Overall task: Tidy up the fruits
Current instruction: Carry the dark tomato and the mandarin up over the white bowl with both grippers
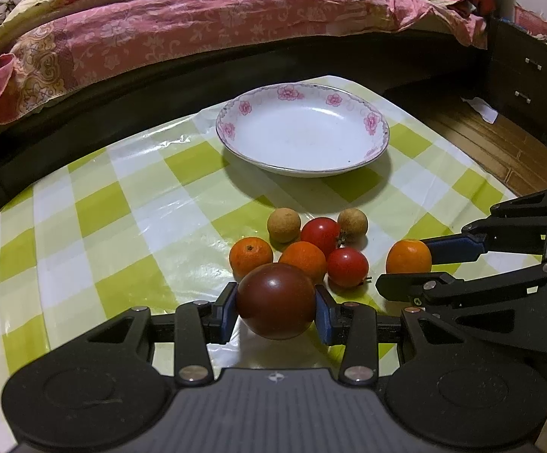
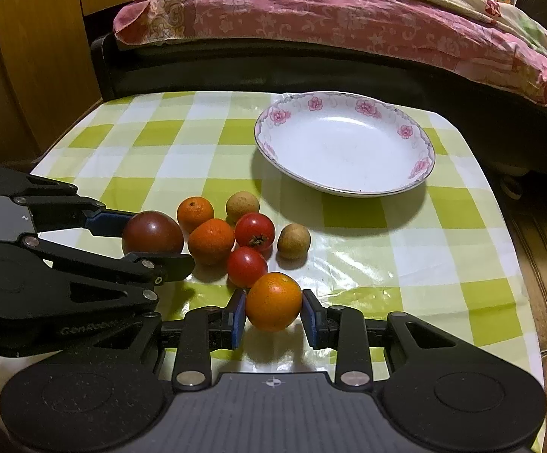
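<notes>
Here, left fingers [image 1: 277, 311] pinching dark tomato [image 1: 275, 301], right fingers [image 2: 273, 315] barely bracketing orange [image 2: 273, 301].

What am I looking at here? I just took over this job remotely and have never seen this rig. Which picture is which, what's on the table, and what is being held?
There is no robot arm: a person holds a two-finger gripper in each hand, with a fisheye camera on each looking forward along its fingers.

In the left wrist view, the left gripper is closed on a dark tomato. In the right wrist view, the right gripper has an orange between its blue pads; the right pad may not be touching.

On the checked tablecloth lie two more oranges, two red tomatoes and two brown longans. Behind them stands an empty flowered plate. A bed is beyond.
</notes>
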{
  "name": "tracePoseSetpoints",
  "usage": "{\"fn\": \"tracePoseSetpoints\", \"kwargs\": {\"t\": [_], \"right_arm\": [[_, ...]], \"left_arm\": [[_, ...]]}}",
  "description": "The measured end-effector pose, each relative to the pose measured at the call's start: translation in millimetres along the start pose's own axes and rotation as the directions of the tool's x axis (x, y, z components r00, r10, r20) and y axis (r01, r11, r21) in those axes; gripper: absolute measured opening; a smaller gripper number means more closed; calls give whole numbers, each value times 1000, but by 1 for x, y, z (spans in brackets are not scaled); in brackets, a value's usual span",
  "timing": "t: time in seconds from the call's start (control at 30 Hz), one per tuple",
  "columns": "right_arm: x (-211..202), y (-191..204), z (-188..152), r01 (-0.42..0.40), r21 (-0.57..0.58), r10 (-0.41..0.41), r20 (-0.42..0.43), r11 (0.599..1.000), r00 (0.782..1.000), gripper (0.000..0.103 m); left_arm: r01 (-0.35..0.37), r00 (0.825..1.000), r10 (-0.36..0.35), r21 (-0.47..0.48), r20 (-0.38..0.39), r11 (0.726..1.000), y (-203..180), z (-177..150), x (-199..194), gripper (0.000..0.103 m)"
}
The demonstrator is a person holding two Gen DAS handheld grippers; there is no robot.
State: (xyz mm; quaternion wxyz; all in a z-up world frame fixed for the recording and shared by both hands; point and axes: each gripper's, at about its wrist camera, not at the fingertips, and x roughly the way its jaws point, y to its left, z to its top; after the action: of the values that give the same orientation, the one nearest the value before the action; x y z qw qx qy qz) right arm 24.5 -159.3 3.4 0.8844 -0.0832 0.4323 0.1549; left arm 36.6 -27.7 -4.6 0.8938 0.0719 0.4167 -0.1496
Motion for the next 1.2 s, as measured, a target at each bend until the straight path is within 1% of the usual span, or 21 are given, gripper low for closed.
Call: {"fn": "tracePoseSetpoints", "kwargs": {"t": [0.27, 0.6, 0.73, 0.93, 1.07, 1.2], "right_arm": [[-2, -2, 4, -4, 15, 4, 14, 1000, 1000, 28], [-4, -14, 15, -6, 63, 3, 39, 998, 999, 28], [-2, -19, 22, 5, 69, -8, 51, 998, 999, 28], [3, -31, 42, 37, 48, -41, 94, 998, 995, 28], [10, -40, 55, 63, 37, -67, 123, 997, 990, 28], [19, -50, 62, 69, 38, -74, 137, 997, 988, 28]], "left_arm": [[3, 1000, -3, -8, 19, 1000, 1, 6, -1, 48], [5, 999, -4, -9, 54, 1000, 1, 24, 3, 48], [4, 997, -3, -5, 72, 1000, 0, 38, 9, 48], [0, 994, 1, -13, 106, 1000, 3, 64, 22, 48], [-2, 994, 4, -14, 113, 1000, 4, 79, 36, 48], [-8, 994, 8, -1, 107, 1000, 5, 88, 49, 48]]}}
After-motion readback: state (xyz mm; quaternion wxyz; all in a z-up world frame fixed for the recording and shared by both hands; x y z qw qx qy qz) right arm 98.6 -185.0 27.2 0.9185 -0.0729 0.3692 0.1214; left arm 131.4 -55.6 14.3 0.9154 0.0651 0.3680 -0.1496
